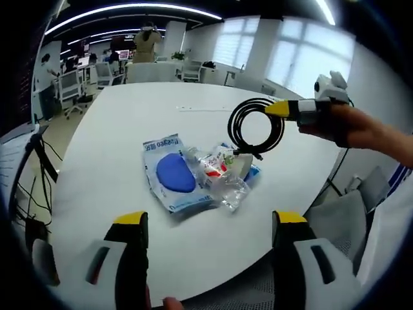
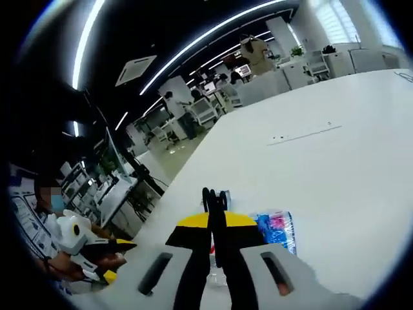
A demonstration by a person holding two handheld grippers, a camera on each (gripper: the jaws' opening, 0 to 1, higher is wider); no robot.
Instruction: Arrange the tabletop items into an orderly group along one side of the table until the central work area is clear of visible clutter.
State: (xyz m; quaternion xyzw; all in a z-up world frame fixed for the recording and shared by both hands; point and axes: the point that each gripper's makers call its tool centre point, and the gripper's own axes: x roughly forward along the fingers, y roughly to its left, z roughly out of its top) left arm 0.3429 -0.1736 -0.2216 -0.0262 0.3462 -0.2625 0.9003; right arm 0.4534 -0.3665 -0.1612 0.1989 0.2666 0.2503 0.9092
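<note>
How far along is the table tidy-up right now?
Nothing looks grouped at a side yet. In hand: the right claw is shut on the coiled black cable, held above the white table. Left: the blue-and-white packet and clear wrappers sit mid-table, ahead of the open left claw.

The far half of the white worktop [image 1: 161,110] lies bare and open for passage. Nearer the middle, a blue-and-white packet [image 1: 171,173] and crinkled clear wrappers [image 1: 226,177] touch in one cluster. A coiled black cable [image 1: 257,124] hangs above its right edge.
</note>
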